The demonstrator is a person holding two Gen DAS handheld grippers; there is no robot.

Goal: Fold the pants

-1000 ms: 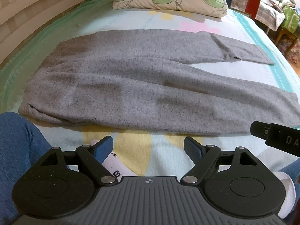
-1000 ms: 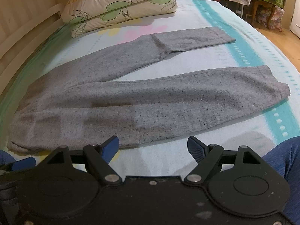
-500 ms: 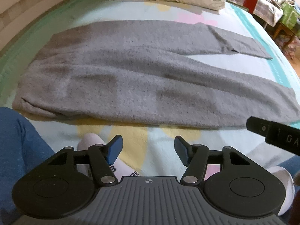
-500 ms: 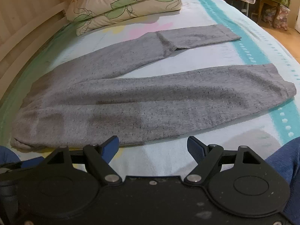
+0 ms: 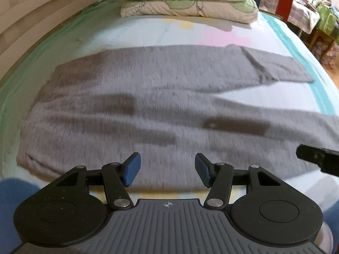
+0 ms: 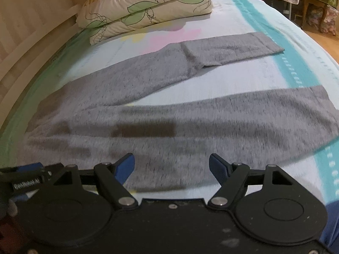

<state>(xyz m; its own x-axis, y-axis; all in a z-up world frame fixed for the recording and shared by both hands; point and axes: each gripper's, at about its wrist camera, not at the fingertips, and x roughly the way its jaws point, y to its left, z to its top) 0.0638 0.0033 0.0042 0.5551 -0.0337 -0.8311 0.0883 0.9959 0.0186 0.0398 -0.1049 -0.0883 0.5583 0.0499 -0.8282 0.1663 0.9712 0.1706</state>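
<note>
Both tools (image 5: 166, 169) (image 6: 171, 169) hover apart-jawed just over the gray pants' (image 5: 148, 110) near edge.

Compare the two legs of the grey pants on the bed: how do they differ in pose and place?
The far leg has a crease across it partway along, with its end lying angled; the near leg lies unbroken. The far leg ends nearer the pillows; the near leg lies closest to the grippers. Both lie flat, spread apart in a V, in the same grey knit.

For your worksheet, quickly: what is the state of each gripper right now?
Left gripper: open, jaws just closing, holding nothing; gray pants lie beyond.
Right gripper: open, jaws just closing slightly, holding nothing.
</note>
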